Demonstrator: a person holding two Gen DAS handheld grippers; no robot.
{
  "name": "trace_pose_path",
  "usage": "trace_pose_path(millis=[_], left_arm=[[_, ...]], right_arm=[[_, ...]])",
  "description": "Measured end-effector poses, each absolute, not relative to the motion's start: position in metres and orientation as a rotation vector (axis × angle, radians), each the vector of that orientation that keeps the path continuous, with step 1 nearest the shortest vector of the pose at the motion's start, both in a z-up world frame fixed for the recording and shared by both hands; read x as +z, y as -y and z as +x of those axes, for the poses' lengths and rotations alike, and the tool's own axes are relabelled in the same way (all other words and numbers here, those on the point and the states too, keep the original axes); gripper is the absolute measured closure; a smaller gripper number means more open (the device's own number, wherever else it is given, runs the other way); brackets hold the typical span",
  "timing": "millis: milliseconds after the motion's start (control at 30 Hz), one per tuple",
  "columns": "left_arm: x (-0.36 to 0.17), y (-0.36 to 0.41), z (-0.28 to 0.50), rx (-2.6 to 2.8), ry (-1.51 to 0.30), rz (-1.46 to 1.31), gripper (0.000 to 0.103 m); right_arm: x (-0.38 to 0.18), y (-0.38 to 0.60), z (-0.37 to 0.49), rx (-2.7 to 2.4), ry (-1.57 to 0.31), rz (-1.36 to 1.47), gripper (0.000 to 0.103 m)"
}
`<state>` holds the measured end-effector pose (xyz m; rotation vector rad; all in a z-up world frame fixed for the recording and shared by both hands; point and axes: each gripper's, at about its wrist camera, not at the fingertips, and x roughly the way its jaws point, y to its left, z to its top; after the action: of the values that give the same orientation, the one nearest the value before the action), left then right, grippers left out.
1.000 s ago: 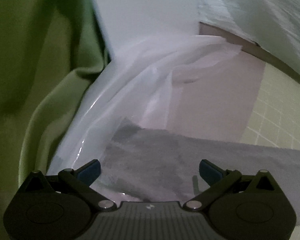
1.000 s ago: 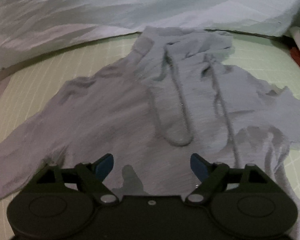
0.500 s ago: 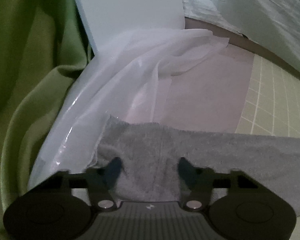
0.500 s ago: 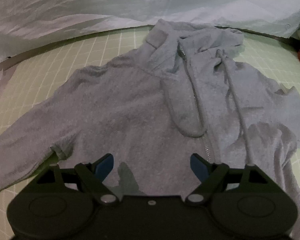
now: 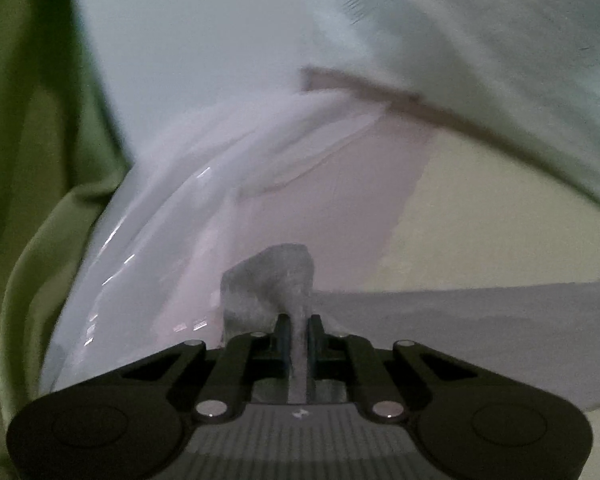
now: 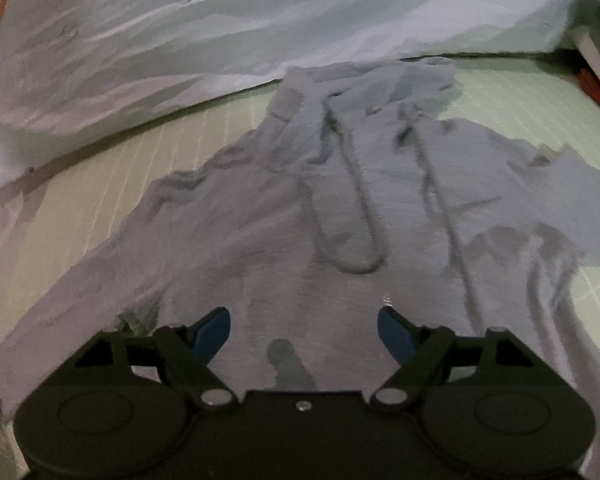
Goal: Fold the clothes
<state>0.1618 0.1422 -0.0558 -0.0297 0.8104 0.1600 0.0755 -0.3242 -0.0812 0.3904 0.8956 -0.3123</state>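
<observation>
Grey fleece, that's what the left gripper (image 5: 298,338) has pinched; its jaws are pressed nearly together on the cuff end of the grey hoodie's sleeve (image 5: 270,280), and a stub of fabric sticks up just past the fingertips while the rest of the sleeve trails off to the gripper's right; grabbing the very end makes sense to me, since that lets the whole sleeve follow when it gets folded across the body.

Right gripper (image 6: 304,330) hovers over the lower front of the grey zip-up hoodie (image 6: 268,216), blue pads spread wide and closing only slightly, nothing between them but flat fabric below; my guess is it's lining up to pin or grab the hem.

Hoodie itself lies spread face-up on the pale green gridded cutting mat (image 6: 100,184), hood at the far end from the right gripper, drawstrings (image 6: 360,208) looping down the chest; far sleeve is bunched to the gripper's right.

Beyond the left gripper there's crinkly clear plastic sheet (image 5: 152,220), with green cloth (image 5: 40,160) to its left; rumpled pale bedsheet (image 6: 220,32) lies past the mat.
</observation>
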Motion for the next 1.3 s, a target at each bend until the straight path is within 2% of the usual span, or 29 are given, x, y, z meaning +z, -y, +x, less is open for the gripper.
trace_pose_path(millis=[267, 533, 633, 700, 767, 800, 933, 1033, 1300], left_arm=[[-0.014, -0.008, 0.137, -0.208, -0.720, -0.031, 0.093], [-0.001, 0.146, 0.082, -0.601, -0.703, 0.009, 0.092], [-0.009, 0.181, 0.064, -0.634, -0.730, 0.037, 0.078], [-0.017, 0.190, 0.061, -0.615, -0.759, 0.053, 0.044], [-0.025, 0.193, 0.055, -0.571, -0.777, 0.063, 0.023], [-0.029, 0.191, 0.055, -0.537, -0.789, 0.071, 0.019], [-0.046, 0.182, 0.065, -0.343, -0.902, 0.098, 0.014], [-0.057, 0.162, 0.076, -0.248, -0.962, 0.069, 0.013], [-0.075, 0.118, 0.106, -0.128, -1.030, 0.055, 0.007]], right_arm=[[-0.069, 0.375, 0.022, -0.378, -0.811, 0.516, 0.022], [-0.056, 0.436, -0.042, -0.441, -0.794, 0.555, 0.022], [-0.052, 0.455, -0.059, -0.454, -0.802, 0.526, 0.022], [-0.050, 0.468, -0.070, -0.472, -0.807, 0.505, 0.021], [-0.051, 0.480, -0.075, -0.489, -0.805, 0.494, 0.019], [-0.052, 0.486, -0.077, -0.498, -0.804, 0.488, 0.017], [-0.055, 0.494, -0.069, -0.498, -0.831, 0.434, 0.016], [-0.051, 0.490, -0.056, -0.443, -0.784, 0.399, 0.009], [-0.058, 0.434, 0.011, -0.168, -0.834, 0.360, 0.009]])
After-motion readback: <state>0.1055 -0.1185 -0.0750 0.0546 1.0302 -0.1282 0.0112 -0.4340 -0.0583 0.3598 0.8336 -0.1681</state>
